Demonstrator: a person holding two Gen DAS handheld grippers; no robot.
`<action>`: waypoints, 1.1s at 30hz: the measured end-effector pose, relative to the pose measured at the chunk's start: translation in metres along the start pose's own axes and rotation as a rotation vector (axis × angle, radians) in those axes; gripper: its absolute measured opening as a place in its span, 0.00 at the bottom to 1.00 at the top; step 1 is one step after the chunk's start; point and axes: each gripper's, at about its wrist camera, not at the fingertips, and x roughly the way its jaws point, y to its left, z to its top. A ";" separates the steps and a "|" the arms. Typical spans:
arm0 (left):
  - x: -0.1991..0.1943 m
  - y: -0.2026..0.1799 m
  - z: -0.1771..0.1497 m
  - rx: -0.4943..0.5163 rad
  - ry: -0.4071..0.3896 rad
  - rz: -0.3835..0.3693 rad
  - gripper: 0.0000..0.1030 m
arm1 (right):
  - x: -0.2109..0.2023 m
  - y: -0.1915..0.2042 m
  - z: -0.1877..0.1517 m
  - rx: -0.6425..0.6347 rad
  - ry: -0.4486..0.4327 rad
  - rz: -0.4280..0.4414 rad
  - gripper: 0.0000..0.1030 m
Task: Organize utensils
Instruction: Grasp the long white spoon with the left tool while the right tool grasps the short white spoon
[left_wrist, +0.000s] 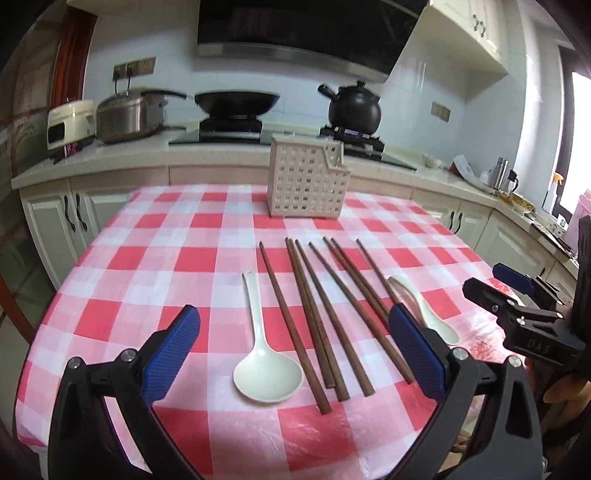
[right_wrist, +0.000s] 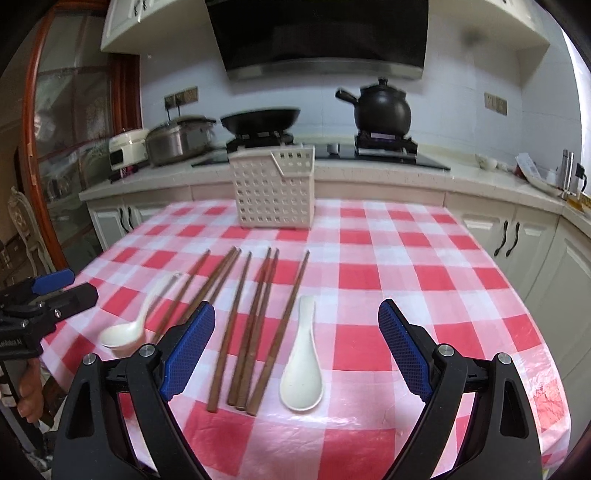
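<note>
A table covered by a red-and-white checked cloth (left_wrist: 155, 258) carries everything. At its far side stands a white perforated utensil holder (left_wrist: 309, 180), upright. Nearer lie brown wooden chopsticks (left_wrist: 317, 314), seemingly seven, fanned side by side, some touching. A cream spoon (left_wrist: 260, 354) lies just left of them, and a second cream spoon (right_wrist: 303, 365) just right, both bowl-end nearest.
</note>
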 end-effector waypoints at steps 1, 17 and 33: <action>0.007 0.003 0.001 -0.007 0.024 0.005 0.96 | 0.006 -0.002 0.001 0.001 0.016 -0.005 0.82; 0.091 0.019 0.010 -0.012 0.217 0.105 0.81 | 0.082 -0.005 0.002 -0.058 0.217 -0.033 0.49; 0.132 0.019 0.017 -0.008 0.340 0.089 0.47 | 0.112 -0.009 0.006 -0.072 0.325 -0.002 0.35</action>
